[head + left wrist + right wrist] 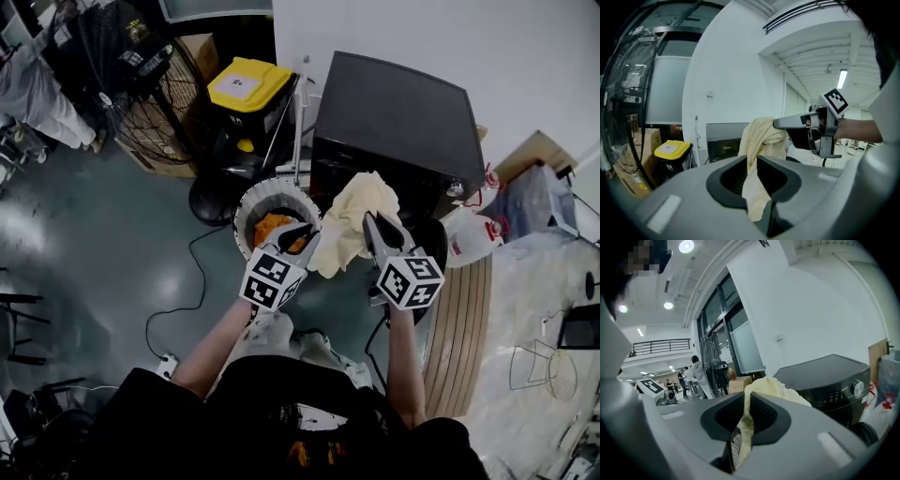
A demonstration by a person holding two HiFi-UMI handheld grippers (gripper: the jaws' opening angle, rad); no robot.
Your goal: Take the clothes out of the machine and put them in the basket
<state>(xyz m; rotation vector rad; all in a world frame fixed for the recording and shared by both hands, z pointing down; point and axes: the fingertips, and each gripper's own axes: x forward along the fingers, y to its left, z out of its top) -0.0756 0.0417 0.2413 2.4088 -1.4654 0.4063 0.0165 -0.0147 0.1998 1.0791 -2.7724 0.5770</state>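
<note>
Laundry machine (394, 112), big and black, stands just past both sets of jaws. Under the jaws of the left gripper (298, 236) sits the round white basket (246, 211), with orange clothes (272, 227) inside it. The pale yellow cloth (361, 211) is up in the air. It goes from one set of jaws to the other, in front of the machine and beside the basket, not in it.

The left gripper's jaws are squeezed tight on one edge of the cloth. The cloth runs up between them, and a bit hangs down below. The right gripper (375, 230) has its jaws squeezed tight on another part of the same cloth, which bunches up just past its tips.

Only the head view shows the basket and the orange clothes. The left gripper view shows the right gripper from the side, poking into the top of the cloth. It also shows a bin with a yellow lid (672, 150) far off to the left of its jaws. The right gripper view shows the machine's round knob (857, 387) to the right of its jaws, and people (696, 376) standing far off to the left.
</note>
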